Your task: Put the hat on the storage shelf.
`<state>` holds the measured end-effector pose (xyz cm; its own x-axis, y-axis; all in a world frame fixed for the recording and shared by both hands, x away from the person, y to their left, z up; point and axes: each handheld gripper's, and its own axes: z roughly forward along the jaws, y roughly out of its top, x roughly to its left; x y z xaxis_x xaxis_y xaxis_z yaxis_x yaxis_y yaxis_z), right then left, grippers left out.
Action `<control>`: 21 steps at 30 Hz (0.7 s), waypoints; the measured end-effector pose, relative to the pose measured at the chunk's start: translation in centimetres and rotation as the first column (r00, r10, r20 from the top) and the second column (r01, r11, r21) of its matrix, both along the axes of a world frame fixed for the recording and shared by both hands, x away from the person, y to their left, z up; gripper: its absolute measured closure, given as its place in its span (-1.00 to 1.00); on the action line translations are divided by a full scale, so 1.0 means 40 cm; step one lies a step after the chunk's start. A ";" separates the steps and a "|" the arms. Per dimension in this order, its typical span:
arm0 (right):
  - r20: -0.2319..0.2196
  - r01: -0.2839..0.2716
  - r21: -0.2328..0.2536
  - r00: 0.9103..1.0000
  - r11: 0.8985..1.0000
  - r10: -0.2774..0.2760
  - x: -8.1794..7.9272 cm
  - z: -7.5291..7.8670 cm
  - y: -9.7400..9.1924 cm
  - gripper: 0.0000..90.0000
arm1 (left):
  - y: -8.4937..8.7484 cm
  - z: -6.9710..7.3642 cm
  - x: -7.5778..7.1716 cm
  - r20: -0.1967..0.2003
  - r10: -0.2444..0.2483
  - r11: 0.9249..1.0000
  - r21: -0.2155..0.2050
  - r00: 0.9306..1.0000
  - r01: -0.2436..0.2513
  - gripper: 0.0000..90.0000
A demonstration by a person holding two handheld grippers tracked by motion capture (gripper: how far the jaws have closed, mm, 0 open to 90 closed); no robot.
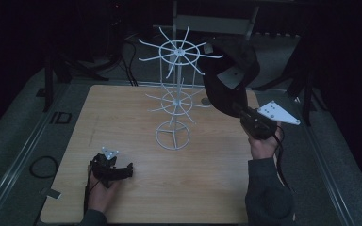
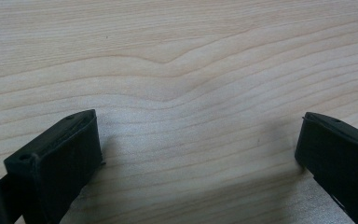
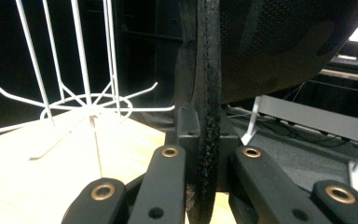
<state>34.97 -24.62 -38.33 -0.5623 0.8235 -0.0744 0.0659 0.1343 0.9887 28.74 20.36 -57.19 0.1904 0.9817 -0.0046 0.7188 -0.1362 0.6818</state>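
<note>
A black cap (image 1: 228, 77) is held up in the air at the right of a white wire rack (image 1: 176, 89) with two tiers of spokes. My right gripper (image 1: 239, 112) is shut on the cap's brim (image 3: 208, 93), which stands edge-on between the jaws of the right gripper (image 3: 207, 140). The cap's crown (image 3: 279, 42) rises above them. The crown is close to the upper tier's right spokes; I cannot tell whether they touch. My left gripper (image 1: 127, 170) lies low on the wooden table (image 1: 122, 117) near its front left. In its own view the left gripper (image 2: 200, 149) is open over bare wood.
The rack's round base (image 1: 173, 135) stands near the middle of the table, with the lower spoke tier (image 3: 91, 109) above it. Dark stands and cables surround the table on the floor. A white frame (image 3: 303, 116) stands behind the table's far right.
</note>
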 end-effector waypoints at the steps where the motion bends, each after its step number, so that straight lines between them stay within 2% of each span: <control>1: -0.006 -0.003 -0.001 1.000 1.000 0.003 0.001 -0.004 0.000 0.92 | 0.000 0.000 0.000 0.000 0.000 1.000 0.000 1.000 0.000 -1.00; 6: -0.029 -0.020 0.010 0.999 1.000 0.020 0.007 -0.018 -0.004 0.92 | -0.001 0.000 0.000 0.003 0.003 1.000 -0.001 1.000 -0.003 -1.00; 8: -0.039 -0.031 -0.004 0.999 1.000 0.031 0.008 -0.024 -0.003 0.92 | 0.000 -0.001 0.000 0.003 0.002 1.000 -0.002 1.000 -0.002 -1.00; 11: -0.046 -0.036 -0.055 0.998 0.998 0.034 0.008 -0.037 0.003 0.91 | -0.001 -0.001 0.000 0.003 0.003 1.000 -0.002 1.000 -0.003 -1.00; 16: -0.053 -0.050 -0.063 0.997 0.997 0.047 0.011 -0.041 0.005 0.89 | 0.000 0.000 0.000 0.002 0.002 1.000 -0.001 1.000 -0.002 -1.00; 18: -0.053 -0.053 -0.071 0.997 0.996 0.049 0.011 -0.041 0.004 0.84 | 0.000 0.000 0.000 0.002 0.002 1.000 -0.001 1.000 -0.002 -1.00; 21: -0.053 -0.055 -0.071 0.997 0.996 0.052 0.010 -0.040 0.004 0.62 | 0.000 0.000 0.000 0.001 0.003 1.000 -0.001 1.000 -0.003 -1.00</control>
<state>35.36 -24.47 -39.95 -0.6100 0.7857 -0.1027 0.1070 0.2101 0.9718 28.74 20.34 -57.20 0.1878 0.9822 -0.0055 0.7181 -0.1335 0.6830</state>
